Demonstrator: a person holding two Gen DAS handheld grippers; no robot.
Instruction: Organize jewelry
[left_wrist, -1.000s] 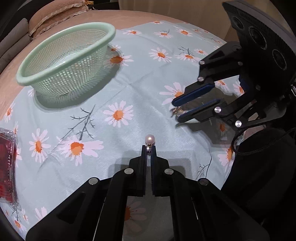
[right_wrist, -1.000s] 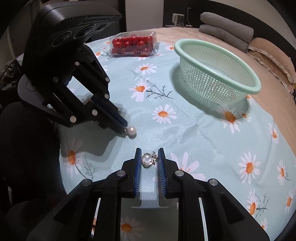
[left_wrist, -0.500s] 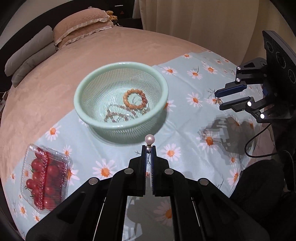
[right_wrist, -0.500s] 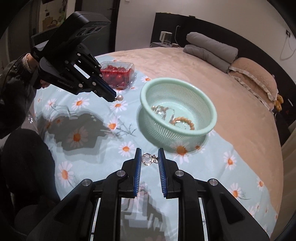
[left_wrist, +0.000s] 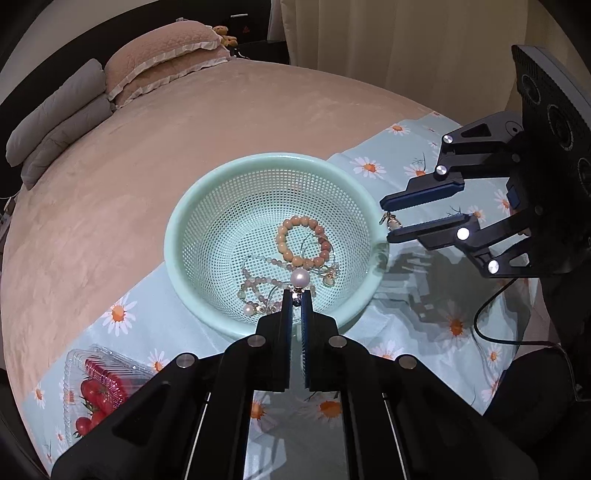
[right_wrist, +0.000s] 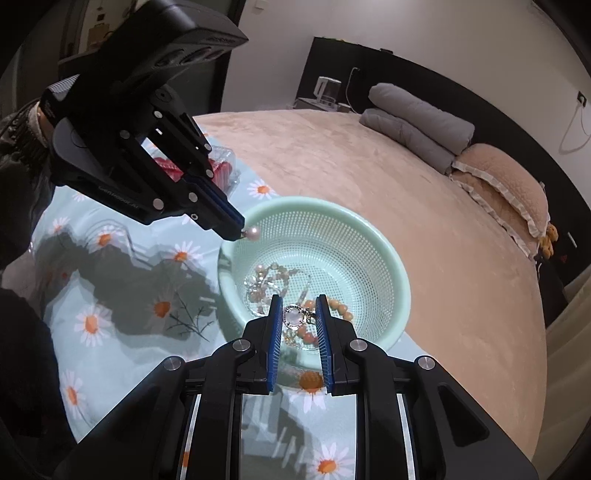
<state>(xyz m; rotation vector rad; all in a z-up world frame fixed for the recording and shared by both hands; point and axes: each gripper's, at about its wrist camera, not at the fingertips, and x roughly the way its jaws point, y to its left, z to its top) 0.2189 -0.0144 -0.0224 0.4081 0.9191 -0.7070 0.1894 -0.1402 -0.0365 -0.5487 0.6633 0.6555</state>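
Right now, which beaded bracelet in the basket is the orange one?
The closed ring of large orange beads at the basket's centre; the pale strands beside it have smaller, whitish beads.

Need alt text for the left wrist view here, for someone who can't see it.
The left gripper, shut on a pearl earring, hangs over a mint-green mesh basket holding beaded bracelets. At right, the right gripper pinches a small pendant at the basket's rim. The basket sits on a daisy-print cloth on a bed, with a clear box of tomatoes at lower left.

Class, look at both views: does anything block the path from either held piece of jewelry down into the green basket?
Nothing visible does. The pearl piece and the round pendant both hang over the open-topped basket.
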